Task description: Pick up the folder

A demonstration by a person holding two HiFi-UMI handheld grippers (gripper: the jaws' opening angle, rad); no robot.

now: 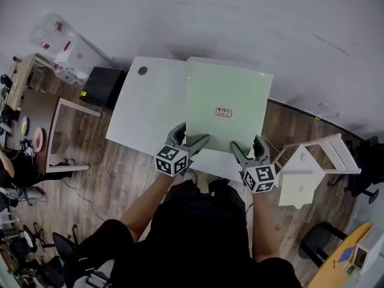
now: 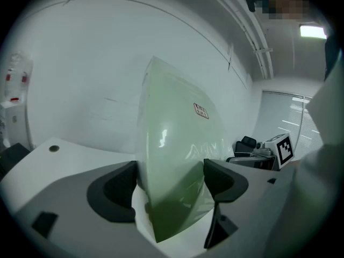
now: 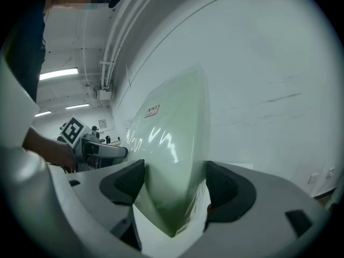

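green folder (image 1: 223,92) in left tool (image 1: 190,138), right tool (image 1: 247,148)

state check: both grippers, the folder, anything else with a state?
left gripper: shut on the folder's near edge.
right gripper: shut on the same edge, further right.
folder: held by both grippers, far end tilted up above the table, label side up.

White wall (image 1: 240,17), wood floor (image 1: 120,173), white table (image 1: 144,107).
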